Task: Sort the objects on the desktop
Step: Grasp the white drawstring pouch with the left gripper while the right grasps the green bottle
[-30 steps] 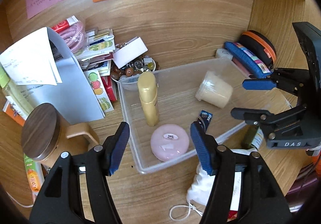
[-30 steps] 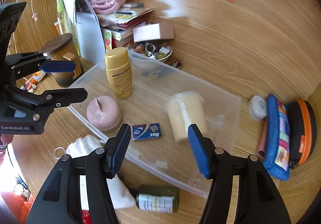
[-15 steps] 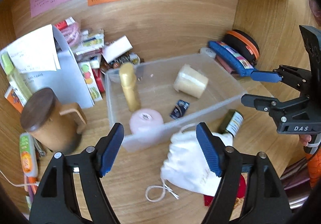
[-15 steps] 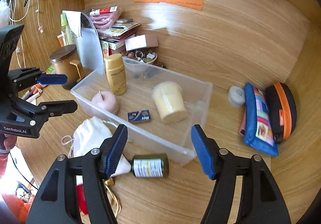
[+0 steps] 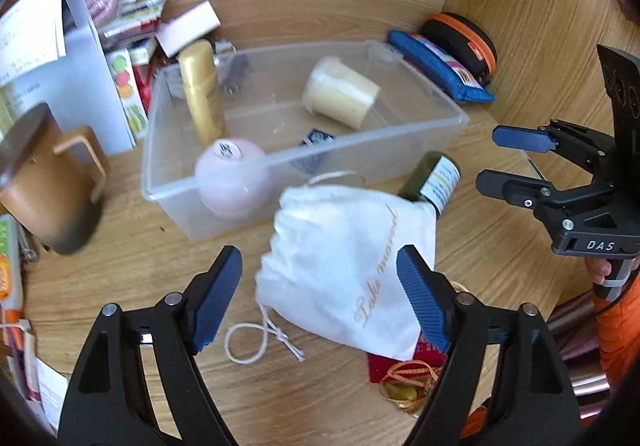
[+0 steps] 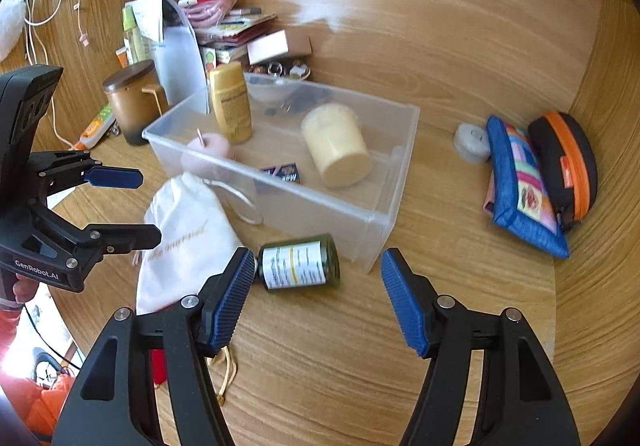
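Note:
A clear plastic bin [image 5: 420, 126] [image 6: 280, 198] holds a gold bottle [image 5: 200, 94] [image 6: 231, 102], a pink round case [image 5: 234, 178], a cream jar on its side [image 5: 340, 98] [image 6: 336, 150] and a small blue packet [image 6: 282, 172]. In front of it lie a white drawstring pouch [image 5: 352, 266] [image 6: 188, 238] and a green labelled bottle on its side [image 5: 434, 182] [image 6: 298, 266]. My left gripper [image 5: 320, 298] is open, hovering over the pouch. My right gripper [image 6: 318, 302] is open, just in front of the green bottle.
A brown lidded mug [image 5: 44, 182] [image 6: 134, 102] stands left of the bin, with papers and books [image 5: 80, 46] behind. A blue pouch [image 6: 524, 190] and orange-black case [image 6: 568, 162] lie at right. A red item with gold cord [image 5: 404, 370] lies under the pouch.
Both grippers have pulled back from over the bin. The left now sits over the white pouch, the right in front of the green bottle. Both stay open.

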A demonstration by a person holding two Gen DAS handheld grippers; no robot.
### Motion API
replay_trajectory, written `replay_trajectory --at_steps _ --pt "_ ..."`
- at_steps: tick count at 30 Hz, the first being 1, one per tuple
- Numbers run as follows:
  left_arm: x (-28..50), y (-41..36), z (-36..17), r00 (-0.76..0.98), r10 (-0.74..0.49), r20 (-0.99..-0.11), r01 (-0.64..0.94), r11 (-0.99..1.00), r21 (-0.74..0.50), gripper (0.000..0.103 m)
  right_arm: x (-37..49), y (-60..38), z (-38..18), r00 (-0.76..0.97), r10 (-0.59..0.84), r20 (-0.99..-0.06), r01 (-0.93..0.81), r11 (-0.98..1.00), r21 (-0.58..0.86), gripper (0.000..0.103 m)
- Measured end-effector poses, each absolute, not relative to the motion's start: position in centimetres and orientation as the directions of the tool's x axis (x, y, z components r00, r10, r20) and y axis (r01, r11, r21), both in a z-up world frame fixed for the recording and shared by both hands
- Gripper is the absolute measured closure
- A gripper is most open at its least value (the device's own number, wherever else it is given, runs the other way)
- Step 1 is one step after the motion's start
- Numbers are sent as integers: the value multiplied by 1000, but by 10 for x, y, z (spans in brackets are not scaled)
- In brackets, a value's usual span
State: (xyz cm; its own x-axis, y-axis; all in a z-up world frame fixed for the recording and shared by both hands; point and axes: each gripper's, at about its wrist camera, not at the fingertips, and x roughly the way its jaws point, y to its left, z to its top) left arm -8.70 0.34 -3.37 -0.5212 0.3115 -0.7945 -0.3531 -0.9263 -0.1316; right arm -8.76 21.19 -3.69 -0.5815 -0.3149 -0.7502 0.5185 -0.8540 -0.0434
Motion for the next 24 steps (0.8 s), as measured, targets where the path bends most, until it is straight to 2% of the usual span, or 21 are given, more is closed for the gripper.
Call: replay_trajectory --at_steps 3,9,13,24 --pt "-87 5 -41 -506 316 -803 -357 -924 -139 17 -87 214 -46 -567 -314 -762 521 -853 -36 40" --pt "-97 8 -57 -460 326 -826 -359 -919 -163 17 -91 214 -60 -533 -321 -783 531 -847 -15 40" --pt "-105 8 -60 -445 341 -828 -360 -915 -184 12 -99 210 -71 -509 -314 -802 536 -844 -10 40" --pt "-120 11 -70 -412 375 -831 -366 -903 -226 9 -119 203 -88 -475 -316 -821 553 -833 1 40"
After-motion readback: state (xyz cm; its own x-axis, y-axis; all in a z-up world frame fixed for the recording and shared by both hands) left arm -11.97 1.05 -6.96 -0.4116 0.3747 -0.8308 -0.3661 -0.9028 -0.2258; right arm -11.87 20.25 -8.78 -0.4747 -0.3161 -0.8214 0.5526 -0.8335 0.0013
